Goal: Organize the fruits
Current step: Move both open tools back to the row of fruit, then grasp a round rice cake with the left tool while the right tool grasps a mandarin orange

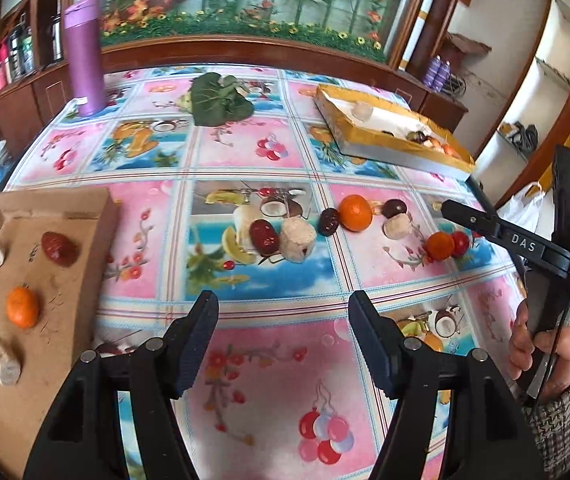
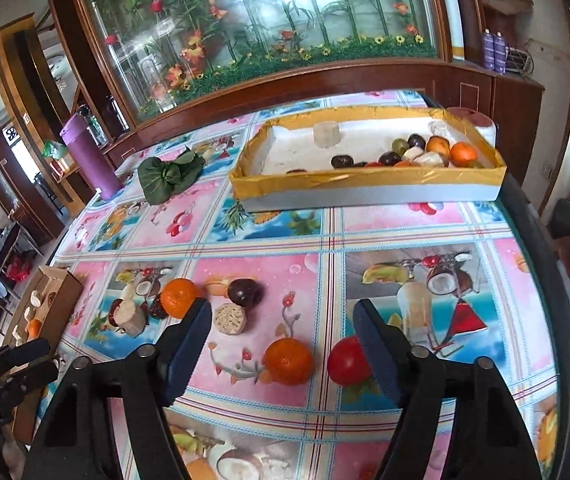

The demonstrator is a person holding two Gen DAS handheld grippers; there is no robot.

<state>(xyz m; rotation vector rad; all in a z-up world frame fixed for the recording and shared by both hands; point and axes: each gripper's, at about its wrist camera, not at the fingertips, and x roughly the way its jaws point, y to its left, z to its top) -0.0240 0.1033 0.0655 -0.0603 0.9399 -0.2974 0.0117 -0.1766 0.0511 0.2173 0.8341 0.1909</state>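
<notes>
Loose on the desk (image 1: 285, 344): two oranges (image 2: 288, 361), one tomato (image 2: 349, 360), a few dark dates (image 1: 264, 235); more fruit is piled in the yellow tray (image 2: 365, 184); both claws (image 1: 285, 348) (image 2: 283, 354) are spread, nothing pinched; a purple bottle (image 1: 84, 56) is stood far back.

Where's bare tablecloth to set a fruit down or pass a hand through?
Free: the tablecloth between the gold-edged tray and the loose-fruit row; also between purple tumbler and cardboard tray. Crowded: the row from the red date to the tomato.
</notes>
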